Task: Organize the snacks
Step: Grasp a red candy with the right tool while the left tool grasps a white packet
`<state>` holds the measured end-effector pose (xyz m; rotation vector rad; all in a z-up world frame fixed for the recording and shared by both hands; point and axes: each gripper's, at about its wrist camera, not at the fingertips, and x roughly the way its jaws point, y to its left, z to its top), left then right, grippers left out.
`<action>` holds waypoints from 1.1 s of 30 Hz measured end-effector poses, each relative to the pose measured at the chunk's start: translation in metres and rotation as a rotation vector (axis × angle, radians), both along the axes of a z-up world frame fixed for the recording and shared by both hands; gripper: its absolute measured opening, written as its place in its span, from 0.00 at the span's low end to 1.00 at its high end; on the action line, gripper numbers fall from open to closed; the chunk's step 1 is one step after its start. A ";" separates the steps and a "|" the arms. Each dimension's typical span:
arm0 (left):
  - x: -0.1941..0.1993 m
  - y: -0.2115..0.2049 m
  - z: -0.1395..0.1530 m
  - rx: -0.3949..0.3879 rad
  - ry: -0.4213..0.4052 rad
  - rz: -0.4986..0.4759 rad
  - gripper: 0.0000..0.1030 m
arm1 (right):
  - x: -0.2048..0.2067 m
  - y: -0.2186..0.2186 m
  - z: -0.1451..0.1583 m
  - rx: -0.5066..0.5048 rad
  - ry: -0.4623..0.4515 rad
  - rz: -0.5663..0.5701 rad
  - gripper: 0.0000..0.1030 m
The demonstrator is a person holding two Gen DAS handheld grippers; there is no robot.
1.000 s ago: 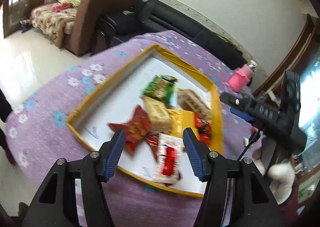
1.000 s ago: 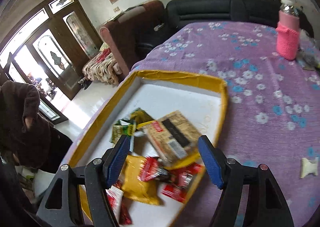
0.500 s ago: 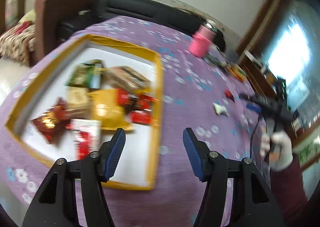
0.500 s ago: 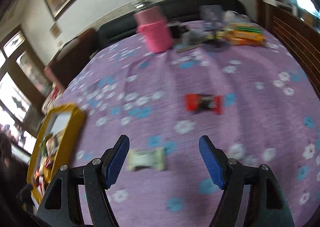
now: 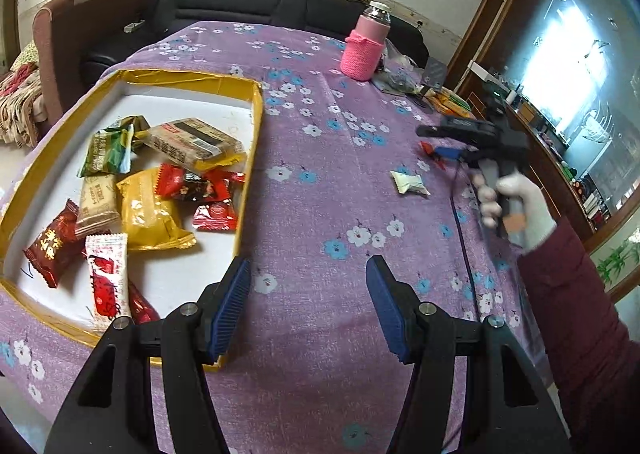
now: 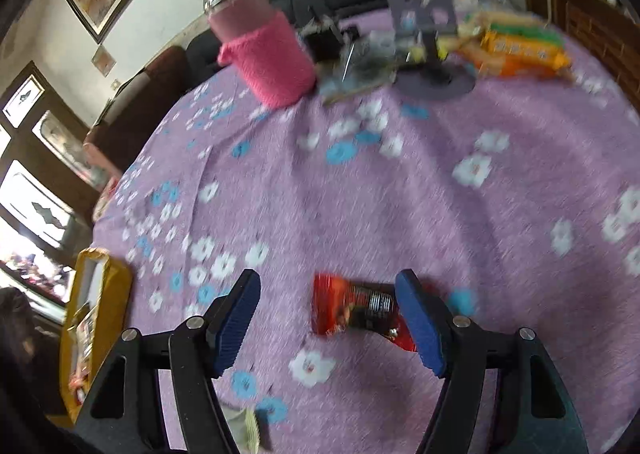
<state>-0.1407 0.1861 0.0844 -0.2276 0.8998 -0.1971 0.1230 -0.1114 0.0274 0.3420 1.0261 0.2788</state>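
Both grippers have swung away from the yellow-rimmed tray (image 5: 251, 158) toward the open purple tablecloth (image 5: 320, 214). Half a second ago the right gripper (image 6: 328, 318) had the red snack packet (image 6: 356, 312) well ahead of it; now the packet lies between the spread fingers, its right end tucked under the right-hand blue pad (image 6: 418, 322) — whether they touch is hard to say through the blur. Its jaws stand wide, gripping nothing. The left gripper (image 5: 308, 306) hangs equally wide over bare cloth, just beside the tray's near right corner. Inside the tray sit the gathered snacks: a yellow pouch (image 5: 148, 210), a green packet (image 5: 106, 150), several red ones. A small white packet (image 5: 408, 183) lies loose on the cloth, near the right gripper's handle. A pink-sleeved bottle (image 5: 364, 54) stands at the far edge.
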 end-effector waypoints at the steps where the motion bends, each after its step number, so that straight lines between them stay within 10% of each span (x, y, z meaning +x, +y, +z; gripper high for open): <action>1: 0.002 0.001 -0.001 -0.003 0.002 0.002 0.57 | -0.005 0.000 -0.001 0.030 0.004 0.015 0.68; 5: 0.011 -0.005 -0.008 -0.015 0.022 -0.012 0.57 | -0.032 0.002 0.001 0.173 0.054 0.119 0.66; 14: 0.011 -0.023 -0.013 -0.006 0.051 -0.046 0.57 | -0.056 0.047 -0.001 -0.125 -0.046 0.142 0.69; 17: 0.011 -0.023 -0.013 -0.009 0.052 -0.041 0.57 | -0.061 0.060 -0.002 -0.185 -0.068 0.141 0.34; 23: 0.018 -0.032 -0.013 0.005 0.061 -0.079 0.57 | -0.088 0.073 0.003 -0.104 -0.069 0.194 0.12; 28: 0.039 -0.054 -0.005 0.051 0.033 -0.144 0.57 | -0.110 0.061 0.010 -0.174 -0.127 0.122 0.12; 33: 0.071 -0.091 -0.013 0.088 0.030 -0.231 0.57 | -0.102 0.037 0.003 -0.023 -0.077 0.125 0.18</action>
